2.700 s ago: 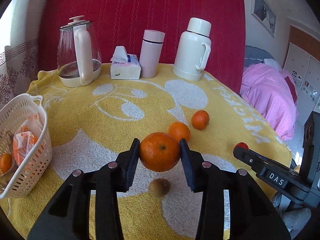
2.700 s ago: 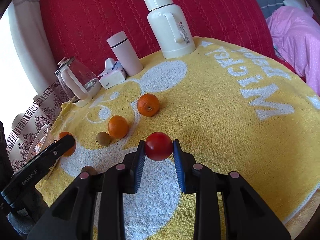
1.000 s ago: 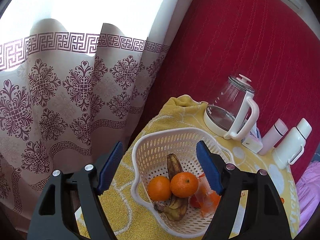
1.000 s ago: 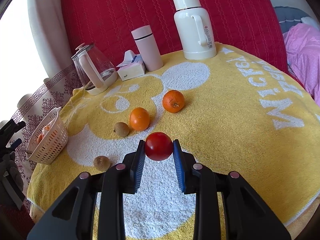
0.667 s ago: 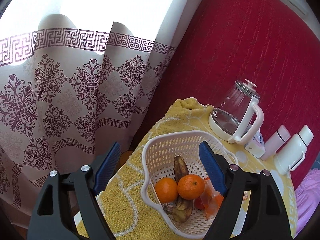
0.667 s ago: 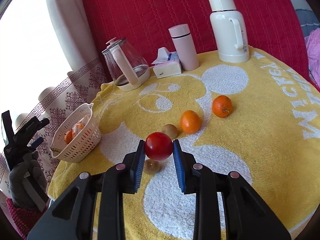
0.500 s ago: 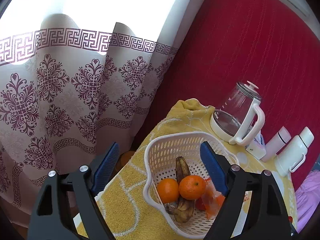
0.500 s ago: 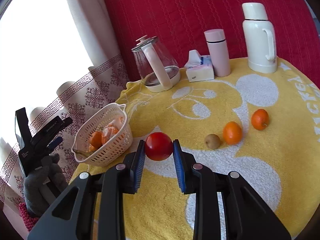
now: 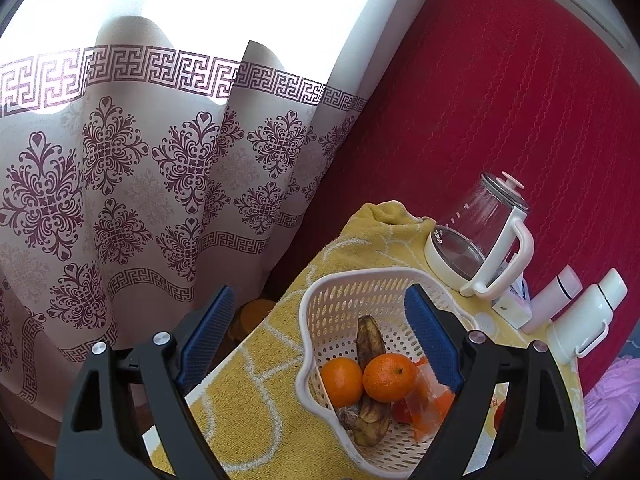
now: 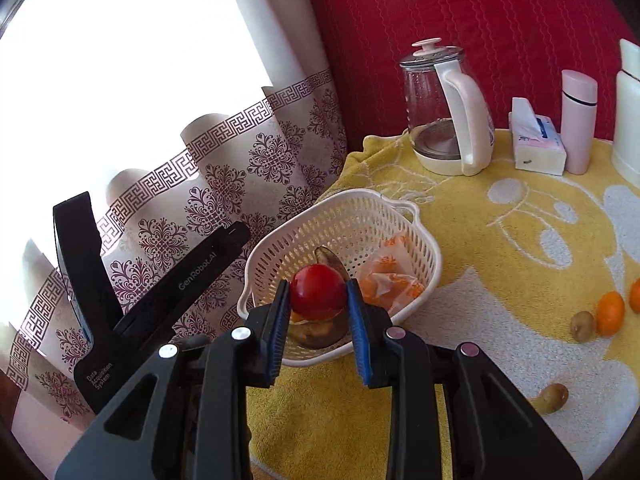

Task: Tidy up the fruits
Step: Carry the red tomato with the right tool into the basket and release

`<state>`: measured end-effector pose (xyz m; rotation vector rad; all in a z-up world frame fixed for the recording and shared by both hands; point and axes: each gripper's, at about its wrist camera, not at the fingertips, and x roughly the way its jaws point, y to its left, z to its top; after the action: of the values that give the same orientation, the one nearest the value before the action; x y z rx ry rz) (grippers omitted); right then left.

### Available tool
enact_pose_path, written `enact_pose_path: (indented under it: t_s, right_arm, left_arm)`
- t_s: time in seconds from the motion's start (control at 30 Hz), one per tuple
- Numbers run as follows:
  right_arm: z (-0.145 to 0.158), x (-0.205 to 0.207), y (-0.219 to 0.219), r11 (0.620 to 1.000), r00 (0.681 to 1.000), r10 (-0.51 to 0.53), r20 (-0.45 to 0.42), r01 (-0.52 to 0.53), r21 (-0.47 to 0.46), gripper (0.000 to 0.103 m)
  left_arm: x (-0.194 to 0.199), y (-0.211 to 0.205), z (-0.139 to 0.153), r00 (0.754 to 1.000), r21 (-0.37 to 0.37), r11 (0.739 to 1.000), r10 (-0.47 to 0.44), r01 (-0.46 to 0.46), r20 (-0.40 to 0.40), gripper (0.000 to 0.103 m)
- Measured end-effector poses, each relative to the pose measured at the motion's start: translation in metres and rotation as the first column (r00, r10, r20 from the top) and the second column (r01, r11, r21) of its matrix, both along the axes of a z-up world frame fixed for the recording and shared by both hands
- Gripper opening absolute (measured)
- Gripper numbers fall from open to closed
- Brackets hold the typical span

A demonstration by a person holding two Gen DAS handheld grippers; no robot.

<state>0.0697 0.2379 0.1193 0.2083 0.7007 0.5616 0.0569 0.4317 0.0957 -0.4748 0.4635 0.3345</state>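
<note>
My right gripper (image 10: pixel 319 300) is shut on a red apple (image 10: pixel 318 291), held just above the near rim of the white basket (image 10: pixel 404 216). In the left wrist view the basket (image 9: pixel 320 304) holds two oranges (image 9: pixel 389 377), a brown banana (image 9: pixel 370 344) and an orange snack packet (image 9: pixel 430 398). My left gripper (image 9: pixel 318 330) is open and empty, raised beside the basket at the table's left edge. On the yellow towel to the right lie two oranges (image 10: pixel 610 314) and two kiwis (image 10: pixel 582 325).
A glass kettle (image 10: pixel 446 120), a tissue box (image 10: pixel 536 142), a pink flask (image 10: pixel 578 116) and a white thermos (image 10: pixel 628 108) stand along the red backrest. A patterned curtain (image 9: pixel 120 184) hangs left of the table. The left gripper's body (image 10: pixel 160 280) sits left of the basket.
My left gripper let its orange go into the basket and drew back, open. My right gripper carried the apple leftward across the table until it hung over the basket's near rim.
</note>
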Motion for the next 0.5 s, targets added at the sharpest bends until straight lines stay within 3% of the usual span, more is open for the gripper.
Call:
enact_pose_path:
  t_s: [0.1, 0.17, 0.5]
  right_arm:
    - [-0.004, 0.003, 0.010, 1.000, 1.000, 0.011, -0.011, -0.011, 0.007, 0.031]
    - [-0.009, 0.003, 0.012, 1.000, 1.000, 0.008, -0.021, -0.008, 0.019, 0.039]
    - [-0.033, -0.009, -0.034, 0.994, 0.994, -0.104, -0.031, 0.105, 0.020, 0.040]
  left_arm:
    - [0.000, 0.001, -0.001, 1.000, -0.013, 1.000, 0.005, -0.005, 0.000, 0.089]
    - [0.000, 0.001, -0.001, 1.000, -0.015, 1.000, 0.002, -0.002, 0.001, 0.089]
    - [-0.001, -0.002, 0.000, 1.000, -0.001, 1.000, 0.006, -0.006, 0.005, 0.089]
